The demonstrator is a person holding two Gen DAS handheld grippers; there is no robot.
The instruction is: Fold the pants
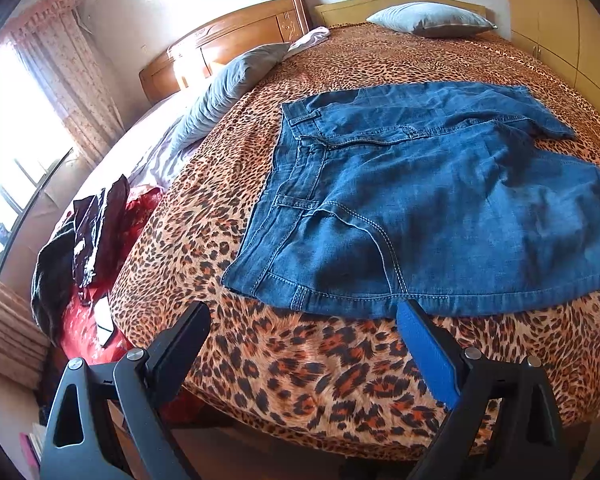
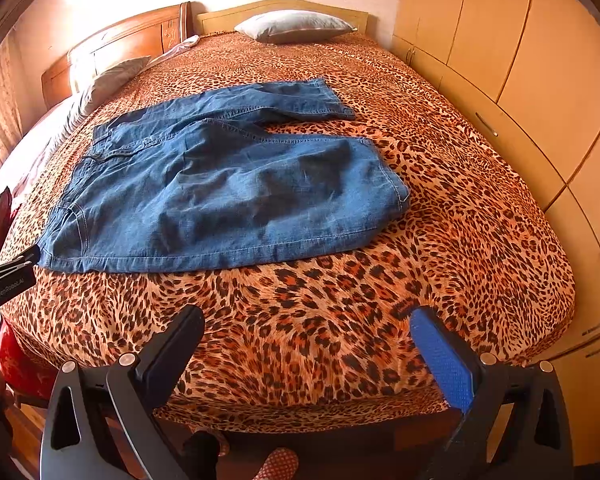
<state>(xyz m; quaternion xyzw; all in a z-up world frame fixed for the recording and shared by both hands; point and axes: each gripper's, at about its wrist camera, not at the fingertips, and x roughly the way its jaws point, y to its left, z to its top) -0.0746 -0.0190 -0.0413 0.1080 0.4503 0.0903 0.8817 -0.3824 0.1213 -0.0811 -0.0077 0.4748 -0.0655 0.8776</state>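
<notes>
Blue denim pants (image 1: 420, 200) lie flat on the leopard-print bed cover (image 1: 292, 360), waistband to the left, both legs bent back over the body. In the right wrist view the pants (image 2: 228, 188) fill the middle of the bed cover (image 2: 320, 340). My left gripper (image 1: 304, 312) is open, just short of the near hem by the waistband corner, its blue-padded finger nearly touching the denim. My right gripper (image 2: 306, 320) is open over bare bed cover, well short of the pants. The left gripper's tip (image 2: 16, 268) shows at the left edge beside the waistband corner.
Grey pillows (image 1: 432, 20) (image 1: 228, 88) lie at the wooden headboard (image 1: 228, 40). Dark clothes and red cloth (image 1: 96, 248) are heaped at the bed's left side near a bright window. Wooden wardrobe doors (image 2: 540, 80) run along the right. A person's slippered foot (image 2: 276, 464) shows below.
</notes>
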